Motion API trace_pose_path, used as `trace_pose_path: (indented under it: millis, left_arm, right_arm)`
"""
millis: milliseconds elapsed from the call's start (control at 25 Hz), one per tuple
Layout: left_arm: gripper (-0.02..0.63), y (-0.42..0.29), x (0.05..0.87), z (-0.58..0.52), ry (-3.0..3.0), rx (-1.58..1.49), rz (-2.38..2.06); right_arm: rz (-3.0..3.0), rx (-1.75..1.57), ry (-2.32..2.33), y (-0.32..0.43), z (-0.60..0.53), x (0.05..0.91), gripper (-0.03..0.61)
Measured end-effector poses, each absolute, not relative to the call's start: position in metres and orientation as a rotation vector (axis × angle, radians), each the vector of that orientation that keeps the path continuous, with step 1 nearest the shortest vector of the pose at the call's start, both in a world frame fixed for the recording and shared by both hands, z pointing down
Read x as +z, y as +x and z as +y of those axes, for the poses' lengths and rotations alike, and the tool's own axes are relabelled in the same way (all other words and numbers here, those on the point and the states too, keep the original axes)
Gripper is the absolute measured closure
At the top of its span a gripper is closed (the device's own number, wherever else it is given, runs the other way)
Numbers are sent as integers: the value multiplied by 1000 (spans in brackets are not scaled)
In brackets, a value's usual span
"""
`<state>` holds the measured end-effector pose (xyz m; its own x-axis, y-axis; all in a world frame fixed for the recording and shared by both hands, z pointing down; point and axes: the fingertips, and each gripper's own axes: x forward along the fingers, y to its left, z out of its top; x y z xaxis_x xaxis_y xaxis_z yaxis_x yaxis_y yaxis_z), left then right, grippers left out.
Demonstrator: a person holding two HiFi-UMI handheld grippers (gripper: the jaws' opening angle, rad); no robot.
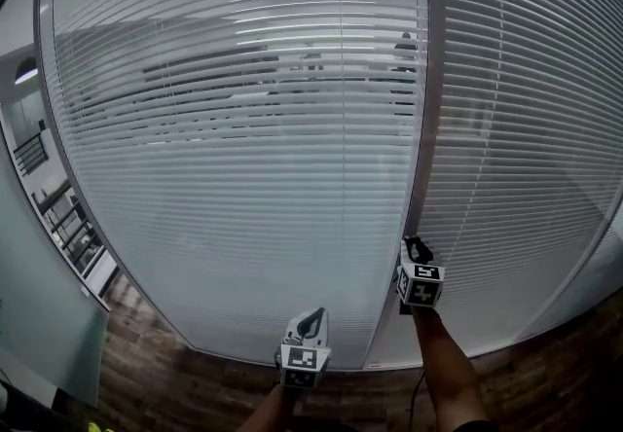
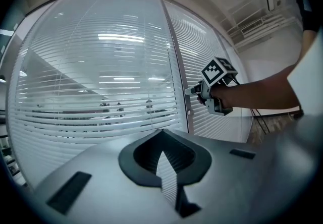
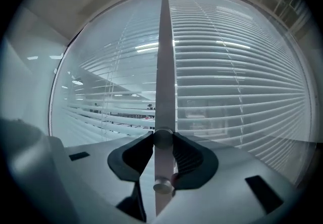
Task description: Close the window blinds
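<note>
Holds the right gripper (image 1: 417,247) up against the grey post (image 1: 425,128) between two big glass panes. Pinches a small round knob (image 3: 163,138) on that post, with one jaw on each side and both touching it. Leaves a second little knob (image 3: 162,185), lower on the same post, alone.

Holds the left gripper (image 1: 311,315) lower down and to the left, well away from the post, pointing at the left pane. Has its jaws pressed together, tips touching, with nothing in between.

Faces the window blinds (image 1: 234,158) behind the glass, filling both panes from top to bottom. Shows the left slats tilted partly open in a band across the middle, with a room and far-off people seen through the gaps. Shows the right slats (image 1: 526,148) lying flatter and harder to see through.

Stands over a brown wood floor (image 1: 195,391).
</note>
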<state>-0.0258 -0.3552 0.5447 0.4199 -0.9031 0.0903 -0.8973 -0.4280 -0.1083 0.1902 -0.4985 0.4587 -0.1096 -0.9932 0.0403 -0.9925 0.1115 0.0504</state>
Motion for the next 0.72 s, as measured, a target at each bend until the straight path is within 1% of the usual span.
trace_pose_path:
  millis: [200,360,720]
  left_arm:
    - [617,-29,561,-356,-2617,-222,1669]
    - [617,-25,555,-353,-2627,-229,1661]
    - [617,-34,554,-354,-2624,-227,1683]
  right_arm:
    - [-2173,-206,1930,178,-487,464,451]
    - [-2007,-531,1752,181,-494,463,451]
    - [-1450,-1115,1308,175,-496,468,451]
